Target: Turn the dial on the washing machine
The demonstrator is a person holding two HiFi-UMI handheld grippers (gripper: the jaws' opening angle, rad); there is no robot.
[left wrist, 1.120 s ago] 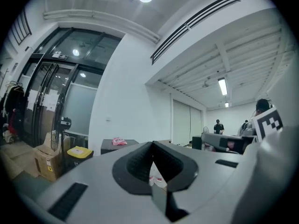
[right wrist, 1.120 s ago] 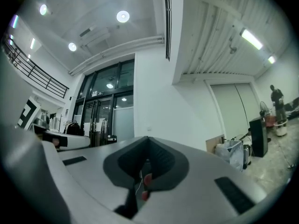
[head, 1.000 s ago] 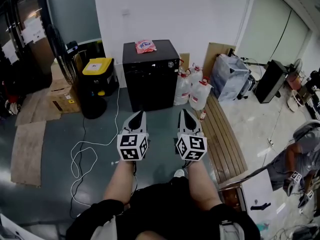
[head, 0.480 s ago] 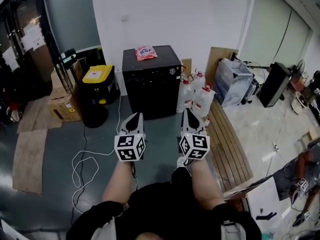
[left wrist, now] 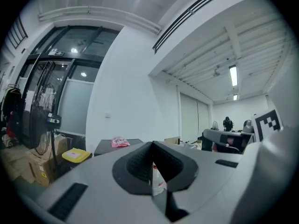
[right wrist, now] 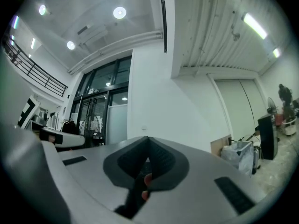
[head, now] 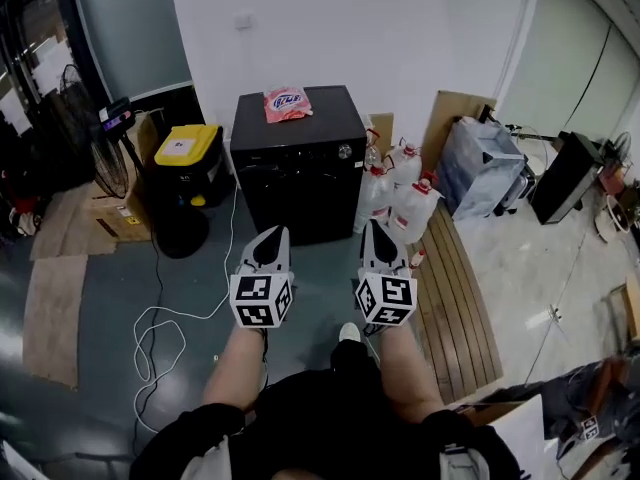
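**Approach to the washer, head view.** The left gripper (head: pixel 271 236) and right gripper (head: pixel 372 228) are held side by side, roughly level, both aimed at the washer (head: pixel 300 183). The washer stands ahead of the jaws and well apart from them. Each pair of jaws is pressed together at the tips and holds nothing, probably because there is nothing to grasp at this range.

The dial (head: pixel 345 151) sits at the upper right of the washer's front. It lies ahead of the right jaws and slightly to their left, so the right gripper appears better placed to take it. The task is judged not yet begun, as the dial is untouched. The jaws would have to part before they could close round it.

A packet (head: pixel 286 103) lies on the washer's top, beyond the dial and clear of it. Bottles (head: pixel 405 188) stand just beside the washer, ahead of the right jaws, which narrows the approach on that side.
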